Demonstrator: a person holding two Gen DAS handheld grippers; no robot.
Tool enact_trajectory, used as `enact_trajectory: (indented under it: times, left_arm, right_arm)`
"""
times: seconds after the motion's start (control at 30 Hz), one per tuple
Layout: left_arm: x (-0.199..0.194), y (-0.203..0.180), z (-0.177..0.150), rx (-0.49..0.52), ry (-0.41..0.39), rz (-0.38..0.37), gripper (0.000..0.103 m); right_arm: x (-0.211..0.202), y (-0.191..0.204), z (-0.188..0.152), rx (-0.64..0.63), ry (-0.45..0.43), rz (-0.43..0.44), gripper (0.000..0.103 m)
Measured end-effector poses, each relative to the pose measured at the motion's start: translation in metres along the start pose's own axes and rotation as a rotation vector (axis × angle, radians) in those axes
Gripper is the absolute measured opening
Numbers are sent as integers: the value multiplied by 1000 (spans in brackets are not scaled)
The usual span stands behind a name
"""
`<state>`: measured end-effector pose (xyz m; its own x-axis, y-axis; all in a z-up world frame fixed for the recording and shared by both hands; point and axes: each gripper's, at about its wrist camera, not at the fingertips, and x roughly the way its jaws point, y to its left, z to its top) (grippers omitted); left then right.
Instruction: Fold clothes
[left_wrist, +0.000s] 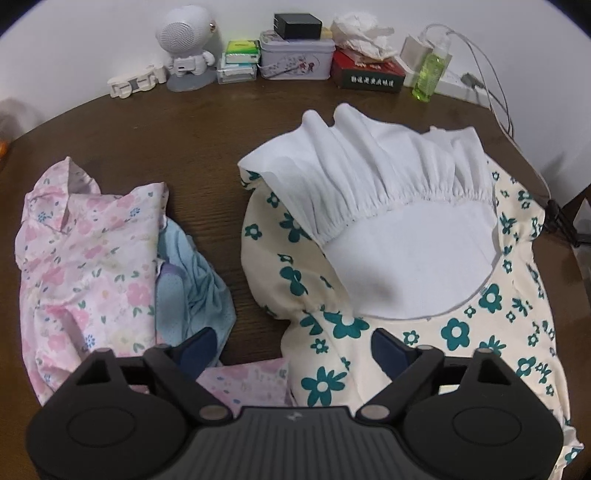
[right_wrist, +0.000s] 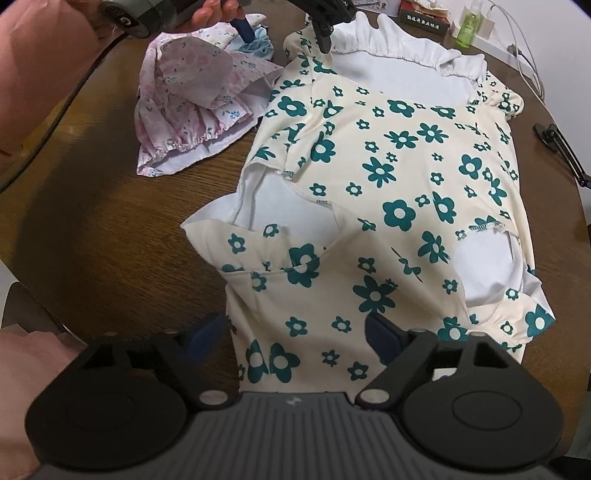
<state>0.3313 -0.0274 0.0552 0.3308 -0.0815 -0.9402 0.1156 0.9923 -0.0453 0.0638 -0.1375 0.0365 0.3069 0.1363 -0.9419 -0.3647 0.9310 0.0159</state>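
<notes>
One red box (left_wrist: 369, 72) bears white characters, too small to read.

Both wrist views look steeply down, close (sharing the floral garment (left_wrist: 424, 325)).

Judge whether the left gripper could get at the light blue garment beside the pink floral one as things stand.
Probably yes. The left gripper hangs open just above the table, and the light blue garment lies exposed right by its left finger, only partly tucked under the pink floral garment.
</notes>
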Motion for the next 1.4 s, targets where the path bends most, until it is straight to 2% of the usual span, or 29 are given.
enact_trajectory:
  times: [0.13,0.33,0.5,0.7,1.23,1.33,1.4]
  left_arm:
    - [8,3,1,-4,36,-20,65]
    - [16,12,4,-26,41,-18,65]
    - [23,21,7,-41,52,-31,65]
    - [30,22,9,-26,64,-54,66]
    - [41,23,22,-36,51,-94,65]
    - [41,21,25,-39,34,-102,55]
    - [41,20,26,-48,30,-106,43]
  right_arm:
    - [6,1,1,11,30,7,76]
    - [10,10,4,-15,37,-10,72]
    - [16,14,11,-26,57,-3,60]
    - [31,15,18,-23,83,9,59]
    - [24,22,28,-93,67,-52,60]
    - [27,23,27,-102,59,-60,62]
    - [26,22,25,-104,50,-58,61]
